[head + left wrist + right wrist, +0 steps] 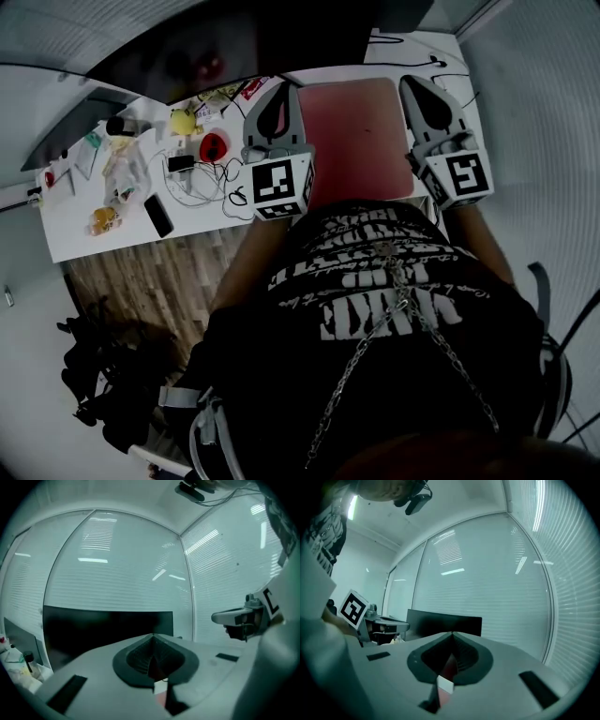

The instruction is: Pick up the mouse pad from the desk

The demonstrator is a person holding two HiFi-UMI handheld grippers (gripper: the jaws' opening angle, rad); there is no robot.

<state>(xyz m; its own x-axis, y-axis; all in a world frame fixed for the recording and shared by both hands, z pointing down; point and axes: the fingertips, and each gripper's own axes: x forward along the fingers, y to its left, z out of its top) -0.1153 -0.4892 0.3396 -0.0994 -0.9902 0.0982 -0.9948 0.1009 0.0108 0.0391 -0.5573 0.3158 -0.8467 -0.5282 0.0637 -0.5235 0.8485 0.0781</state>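
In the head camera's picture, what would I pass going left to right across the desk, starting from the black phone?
black phone → red round object → left gripper → red mouse pad → right gripper

mouse pad (356, 131) | plain reddish-pink rectangle | roughly flat, side edges pinched by left gripper (286, 94) + right gripper (417, 89) | up over the white desk (94, 234)
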